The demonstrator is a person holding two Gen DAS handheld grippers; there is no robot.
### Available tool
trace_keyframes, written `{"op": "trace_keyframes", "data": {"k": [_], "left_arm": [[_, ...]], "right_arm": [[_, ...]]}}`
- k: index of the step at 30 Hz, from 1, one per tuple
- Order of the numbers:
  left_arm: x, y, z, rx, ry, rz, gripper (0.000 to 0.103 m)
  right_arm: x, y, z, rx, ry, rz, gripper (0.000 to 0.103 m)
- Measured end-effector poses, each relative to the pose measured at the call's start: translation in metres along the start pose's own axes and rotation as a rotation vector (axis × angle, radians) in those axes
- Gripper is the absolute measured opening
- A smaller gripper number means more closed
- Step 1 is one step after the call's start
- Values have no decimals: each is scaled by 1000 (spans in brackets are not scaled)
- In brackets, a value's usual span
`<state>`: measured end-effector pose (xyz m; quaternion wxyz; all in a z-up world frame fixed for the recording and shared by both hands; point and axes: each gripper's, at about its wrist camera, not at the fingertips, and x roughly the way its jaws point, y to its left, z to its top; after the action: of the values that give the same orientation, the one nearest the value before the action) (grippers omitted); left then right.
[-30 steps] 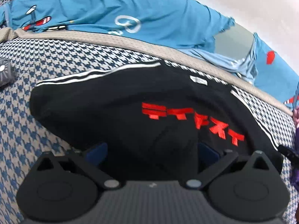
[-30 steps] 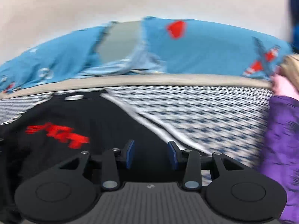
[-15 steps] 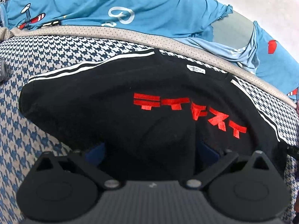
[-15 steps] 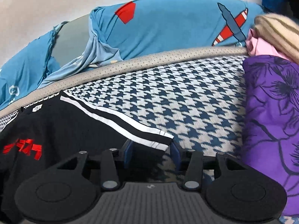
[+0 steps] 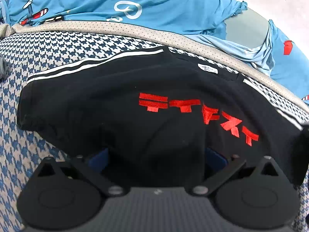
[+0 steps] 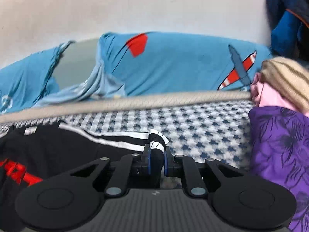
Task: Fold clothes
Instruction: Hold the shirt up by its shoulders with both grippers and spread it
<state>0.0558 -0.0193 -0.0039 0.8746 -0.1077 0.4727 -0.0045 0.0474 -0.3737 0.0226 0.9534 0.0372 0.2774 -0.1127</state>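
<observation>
A black T-shirt [image 5: 119, 104] with red lettering and white-striped sleeves lies spread on the houndstooth bed cover [image 5: 38, 58]. My left gripper [image 5: 156, 158] is open, its blue pads wide apart over the shirt's lower body; the fabric lies between them but is not pinched. My right gripper [image 6: 156, 160] is shut on the striped cuff of the shirt's right sleeve [image 6: 156, 141], which bunches up between the pads. The rest of the shirt [image 6: 58, 147] shows at the left of the right wrist view.
A blue airplane-print sheet [image 5: 154, 3] is heaped behind the beige bed edge [image 5: 135, 31]. To the right lie a purple floral garment [image 6: 282, 154], a pink one [image 6: 268, 94] and a beige knit [image 6: 287, 73]. A dark blue jacket [image 6: 287, 15] hangs at top right.
My right gripper closed on the striped sleeve cuff, which now bunches between its pads, and the view is blurred by motion. My left gripper stayed open and shifted slightly over the shirt.
</observation>
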Motion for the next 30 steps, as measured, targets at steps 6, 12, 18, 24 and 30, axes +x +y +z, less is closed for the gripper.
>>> {"op": "trace_keyframes", "data": {"k": [6,12,18,24,30], "left_arm": [[5,0,3,7,13,1,103],[5,5,5,-12,20,-16,103],[-5,19,10,-63,3,-39,103],[-20,38,12,-74,-46,-27,103],[-21,70,9,-138,-36,12,103]], "right_arm": [[17,8,8,-25,-20,-53,13],[44,8,-2,-33,80,-105,15],[32,6,6,-8,65,-164,31],[12,9,15,38,5,-138,35],[2,37,18,2,-9,47,35]]}}
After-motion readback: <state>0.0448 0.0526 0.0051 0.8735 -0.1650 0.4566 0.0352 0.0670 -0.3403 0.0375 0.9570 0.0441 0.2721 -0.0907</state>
